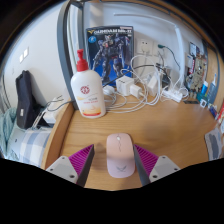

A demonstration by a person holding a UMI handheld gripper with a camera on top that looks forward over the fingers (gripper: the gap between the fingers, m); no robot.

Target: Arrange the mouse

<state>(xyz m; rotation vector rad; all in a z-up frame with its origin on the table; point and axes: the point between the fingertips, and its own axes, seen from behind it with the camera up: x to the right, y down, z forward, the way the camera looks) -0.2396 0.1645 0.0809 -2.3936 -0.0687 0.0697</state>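
I am looking along my gripper [113,165] over a wooden counter [165,125] that is filling most of the view. At its far side, against the wall, a boxed robot model kit [110,48] is standing upright, with a tangle of white cables [150,85] and plugs spreading to its right. Just left of the box a white bottle [87,90] with a red cap and a red label is standing upright. A dark bag or chair is sitting off the counter's left edge, too dim to tell which.

The mouse [119,155], pale pink and oval, is lying flat on the counter between my two fingers, its length pointing away from me. My gripper is spread wide: the purple pads [80,158] are sitting on either side of the mouse with a clear gap at each flank, so nothing is pinching it and the counter is carrying it.

My judgement is that the grasp is not yet made. The mouse's rounded, smooth sides are the risk: if I am closing off-centre, one pad would be touching first and pushing the mouse sideways or twisting it. Closing too high on the curved shell could be squeezing it out forward, toward the cables and bottle.
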